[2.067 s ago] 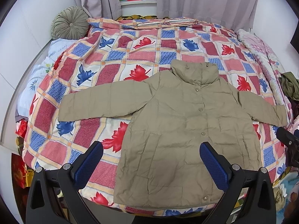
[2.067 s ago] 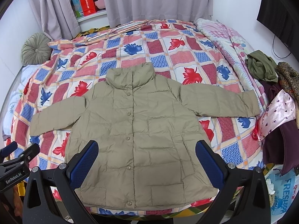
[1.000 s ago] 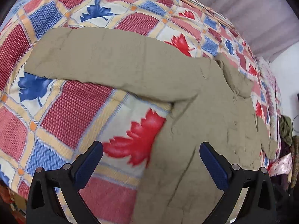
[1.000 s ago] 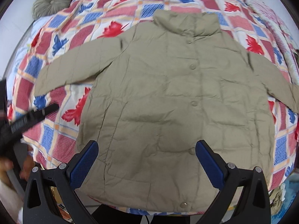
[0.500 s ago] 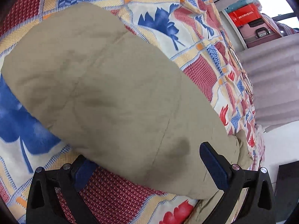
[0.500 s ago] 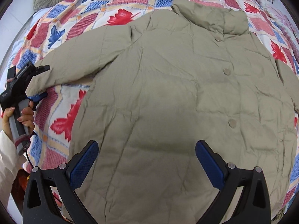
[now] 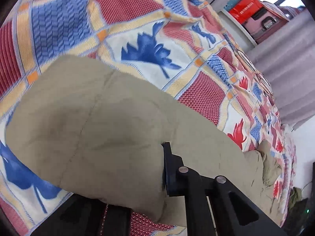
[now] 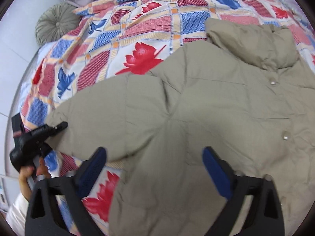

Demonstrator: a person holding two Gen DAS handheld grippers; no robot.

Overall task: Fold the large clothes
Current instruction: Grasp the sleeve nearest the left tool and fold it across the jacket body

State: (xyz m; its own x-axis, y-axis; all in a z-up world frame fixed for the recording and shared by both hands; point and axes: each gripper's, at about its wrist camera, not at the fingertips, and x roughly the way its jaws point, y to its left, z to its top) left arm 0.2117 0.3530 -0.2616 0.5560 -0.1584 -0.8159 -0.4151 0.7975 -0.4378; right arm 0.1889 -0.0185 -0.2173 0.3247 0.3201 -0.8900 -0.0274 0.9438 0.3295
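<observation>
A khaki quilted jacket [image 8: 206, 118] lies spread front-up on a bed covered with a patchwork quilt [image 8: 149, 23] of red and blue leaf squares. Its collar points toward the head of the bed, and its snap buttons run down the front toward the foot edge.

One sleeve [image 7: 94, 129] stretches out toward the side edge of the bed where a round grey-green cushion [image 8: 56, 22] sits at the corner by the wall. The left gripper [image 8: 59, 126], held in a hand [image 8: 29, 174] with a pale sleeve, is clenched on the cuff end of that sleeve. In the left wrist view the padded fabric bunches against one black finger [image 7: 171, 169], and the other finger is buried under the cloth.

The right gripper [image 8: 155, 169] hovers over the jacket near the armpit of the same sleeve. Its blue-padded jaws are closing, with the fabric below and between them, but the pads do not yet press on it.

Grey curtains [image 7: 285, 74] hang behind the head of the bed.
</observation>
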